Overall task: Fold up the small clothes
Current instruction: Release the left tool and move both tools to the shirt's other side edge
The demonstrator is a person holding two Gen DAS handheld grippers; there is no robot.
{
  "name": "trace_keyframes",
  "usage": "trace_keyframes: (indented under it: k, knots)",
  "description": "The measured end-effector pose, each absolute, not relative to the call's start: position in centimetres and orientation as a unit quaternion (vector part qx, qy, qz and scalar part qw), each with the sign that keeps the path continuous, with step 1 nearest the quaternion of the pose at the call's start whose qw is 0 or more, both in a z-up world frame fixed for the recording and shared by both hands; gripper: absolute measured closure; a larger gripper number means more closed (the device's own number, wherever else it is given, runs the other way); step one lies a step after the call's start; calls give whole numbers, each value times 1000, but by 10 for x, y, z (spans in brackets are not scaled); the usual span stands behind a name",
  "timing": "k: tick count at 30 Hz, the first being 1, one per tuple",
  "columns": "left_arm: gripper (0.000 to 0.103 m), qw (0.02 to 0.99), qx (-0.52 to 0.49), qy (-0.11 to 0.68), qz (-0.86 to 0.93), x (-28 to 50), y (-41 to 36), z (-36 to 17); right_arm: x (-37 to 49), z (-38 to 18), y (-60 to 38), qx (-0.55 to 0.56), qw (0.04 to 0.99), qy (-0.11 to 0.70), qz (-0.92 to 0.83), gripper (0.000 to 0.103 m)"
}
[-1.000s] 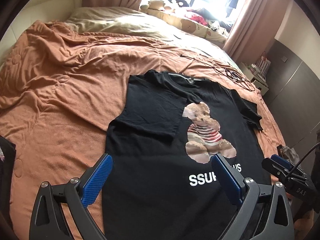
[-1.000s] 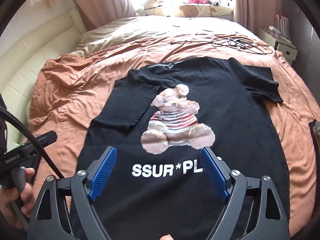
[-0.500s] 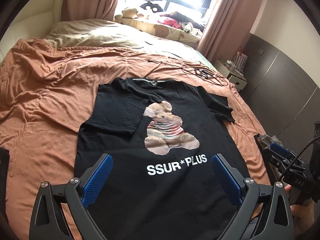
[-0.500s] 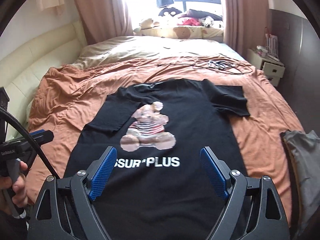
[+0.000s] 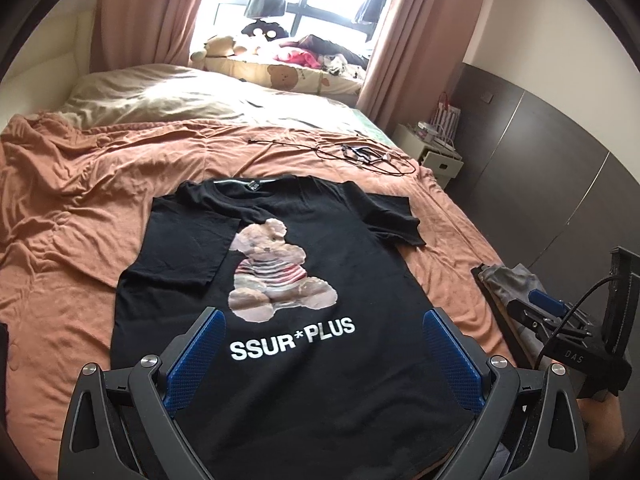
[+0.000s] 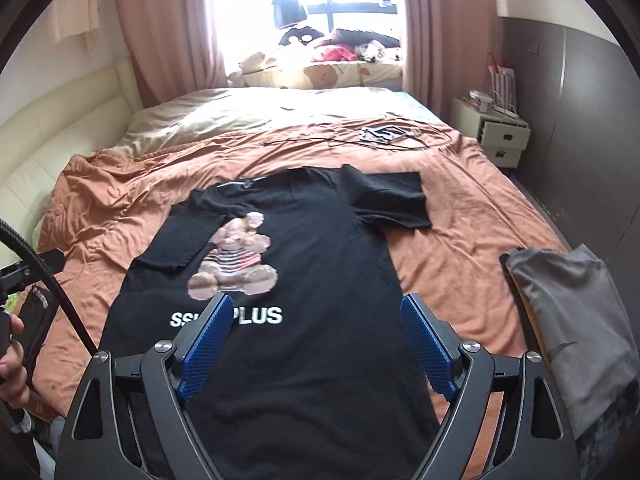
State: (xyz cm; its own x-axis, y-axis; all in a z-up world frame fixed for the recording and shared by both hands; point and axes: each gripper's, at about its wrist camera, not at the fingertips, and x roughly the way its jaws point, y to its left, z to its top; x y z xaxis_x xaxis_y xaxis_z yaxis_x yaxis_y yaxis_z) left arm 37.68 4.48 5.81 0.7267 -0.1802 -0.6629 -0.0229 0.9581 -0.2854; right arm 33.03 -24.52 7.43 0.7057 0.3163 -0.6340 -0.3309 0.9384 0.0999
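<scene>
A black T-shirt (image 5: pixel 304 368) with a teddy bear print and white "SSUR*PLUS" lettering lies face up on the orange bedspread (image 5: pixel 80 248); it also shows in the right wrist view (image 6: pixel 316 320). Its left sleeve is folded in over the chest, its right sleeve (image 6: pixel 396 200) lies spread out. My left gripper (image 5: pixel 322 360) is open and empty above the shirt's lower part. My right gripper (image 6: pixel 316 344) is open and empty above the shirt's hem area. The right gripper also shows at the right edge of the left wrist view (image 5: pixel 560 320).
A grey folded garment (image 6: pixel 576 320) lies at the bed's right edge. Cables and a phone (image 6: pixel 380 134) lie on the bed beyond the shirt. A beige pillow area (image 5: pixel 180 96), plush toys by the window, a white nightstand (image 6: pixel 496 132) and a dark wall stand around.
Both grippers have pulled back and risen from the shirt, so more of the bed and room shows. The shirt itself has not moved. Both stay open.
</scene>
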Motion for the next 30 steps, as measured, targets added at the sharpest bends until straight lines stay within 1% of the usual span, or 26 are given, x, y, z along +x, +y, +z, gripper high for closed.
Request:
trace_keyframes:
  k: [4,9,14,24,27,30]
  knots:
    - [3,919,-131,368,-50,388,30,60,349,76,-267,35,920,359,151,18]
    - [3,916,-117,380,-56,413,14,56,365,84,-275,44,931,333,143,18]
    - [3,916,-112,380,-64,440,0,53,388,68,-283,68,924,346,150,18]
    - [3,918,-103,375,-84,507,-28,39,443,31,-308,130,926,336,115,18]
    - [3,917,-102,376,-88,528,-33,30,462,15,-312,168,918,336,126,18]
    - [8,914,-105,381,-91,547,-34,20,484,-4,-314,197,910,338,136,18]
